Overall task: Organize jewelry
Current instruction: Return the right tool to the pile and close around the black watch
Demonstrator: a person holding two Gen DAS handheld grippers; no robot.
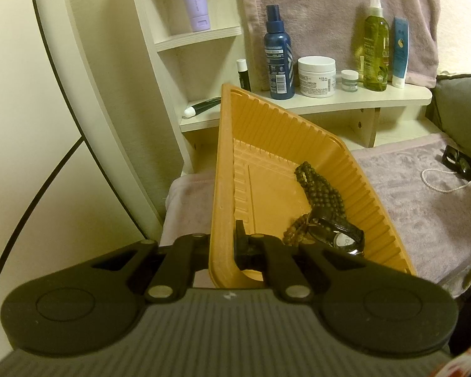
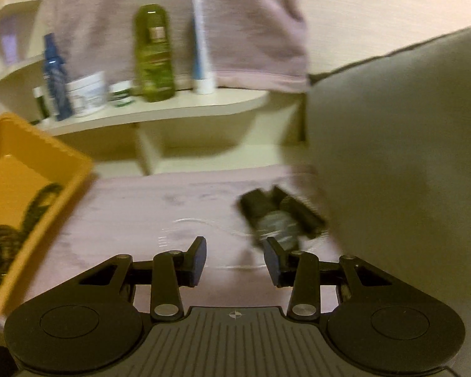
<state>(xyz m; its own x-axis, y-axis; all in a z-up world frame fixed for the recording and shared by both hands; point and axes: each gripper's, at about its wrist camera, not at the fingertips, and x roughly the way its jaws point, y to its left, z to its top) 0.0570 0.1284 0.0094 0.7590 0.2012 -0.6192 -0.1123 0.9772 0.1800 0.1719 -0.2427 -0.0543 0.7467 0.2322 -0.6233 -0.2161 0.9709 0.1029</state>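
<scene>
My left gripper (image 1: 224,245) is shut on the near wall of an orange plastic tray (image 1: 267,125) and holds it tilted. In the tray lie a dark bead necklace (image 1: 317,185) and a black-strapped wristwatch (image 1: 339,234). The tray also shows at the left of the right wrist view (image 2: 66,169). My right gripper (image 2: 235,259) is open and empty, low over the lilac towel (image 2: 141,201). Just beyond its right finger lies a dark chunky bracelet (image 2: 279,216), blurred, with a thin pearl strand (image 2: 201,223) beside it. Both also show far right in the left wrist view: the bracelet (image 1: 458,163), the strand (image 1: 439,182).
A cream shelf (image 1: 345,100) behind holds a blue spray bottle (image 1: 278,53), a white cream jar (image 1: 316,75), a small jar (image 1: 349,80), a green bottle (image 1: 375,40) and a blue tube (image 1: 400,53). A grey cushion (image 2: 408,157) stands at right. A mauve towel (image 1: 329,15) hangs behind.
</scene>
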